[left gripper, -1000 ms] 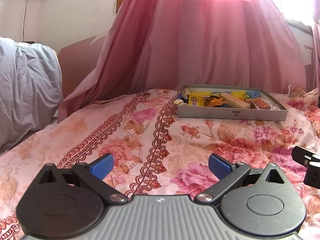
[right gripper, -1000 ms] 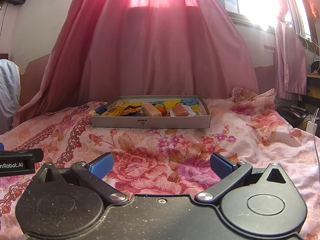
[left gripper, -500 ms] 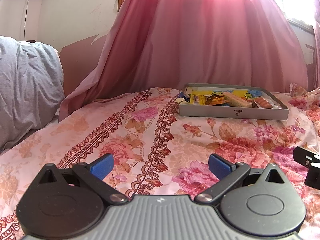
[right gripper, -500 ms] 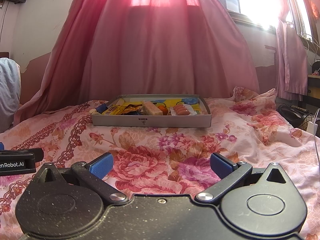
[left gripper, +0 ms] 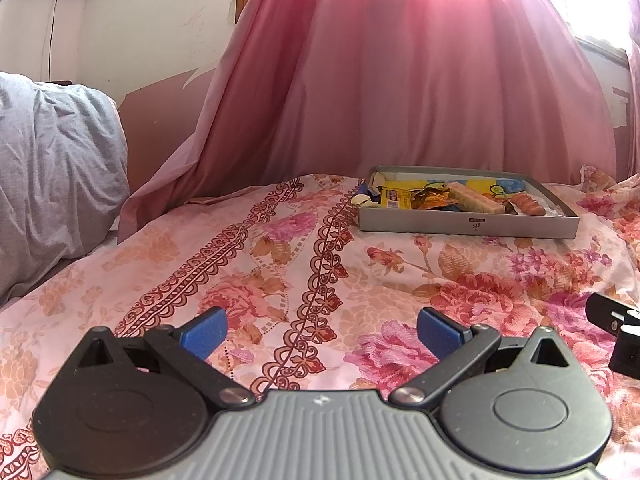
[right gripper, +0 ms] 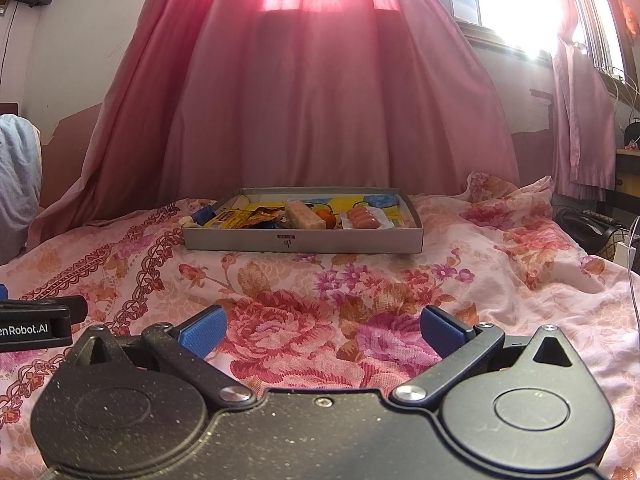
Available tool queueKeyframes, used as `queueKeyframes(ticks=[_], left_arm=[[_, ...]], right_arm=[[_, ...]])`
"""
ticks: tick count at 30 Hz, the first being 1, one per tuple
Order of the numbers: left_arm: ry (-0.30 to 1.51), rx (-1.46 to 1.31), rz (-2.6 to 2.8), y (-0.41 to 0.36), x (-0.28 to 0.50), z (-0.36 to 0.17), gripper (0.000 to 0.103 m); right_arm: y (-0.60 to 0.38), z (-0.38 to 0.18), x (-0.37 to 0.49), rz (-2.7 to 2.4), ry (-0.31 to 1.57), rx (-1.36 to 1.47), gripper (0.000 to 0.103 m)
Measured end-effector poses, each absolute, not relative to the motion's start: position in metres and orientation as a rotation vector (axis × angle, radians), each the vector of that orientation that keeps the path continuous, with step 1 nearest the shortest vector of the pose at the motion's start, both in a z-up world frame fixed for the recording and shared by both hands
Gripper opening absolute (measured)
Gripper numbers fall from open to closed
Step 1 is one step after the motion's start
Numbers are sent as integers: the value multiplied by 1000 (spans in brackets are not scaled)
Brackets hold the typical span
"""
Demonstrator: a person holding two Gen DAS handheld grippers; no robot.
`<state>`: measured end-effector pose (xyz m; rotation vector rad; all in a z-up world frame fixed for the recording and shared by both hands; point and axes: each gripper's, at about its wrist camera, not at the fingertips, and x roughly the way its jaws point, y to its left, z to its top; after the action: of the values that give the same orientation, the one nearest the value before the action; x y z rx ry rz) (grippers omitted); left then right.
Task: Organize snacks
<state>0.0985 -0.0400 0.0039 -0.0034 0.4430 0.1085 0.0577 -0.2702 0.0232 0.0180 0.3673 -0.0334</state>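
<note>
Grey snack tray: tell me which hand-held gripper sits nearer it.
Right, slightly. The right hand-held gripper faces the grey snack tray almost straight ahead; the left hand-held gripper sits further left, with the tray ahead to its right. Both are open, well short.

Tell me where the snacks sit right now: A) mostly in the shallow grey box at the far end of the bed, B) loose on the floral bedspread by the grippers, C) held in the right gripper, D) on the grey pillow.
A: the wrapped snacks lie in the grey box; both the left gripper and right gripper are open, holding nothing.
</note>
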Motion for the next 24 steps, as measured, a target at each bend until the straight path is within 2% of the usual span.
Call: queueKeyframes(ticks=[24], left_arm=[[449,-6,104,-37,99,5,103]], right_arm=[[-268,22,60,-28,384,8,102]])
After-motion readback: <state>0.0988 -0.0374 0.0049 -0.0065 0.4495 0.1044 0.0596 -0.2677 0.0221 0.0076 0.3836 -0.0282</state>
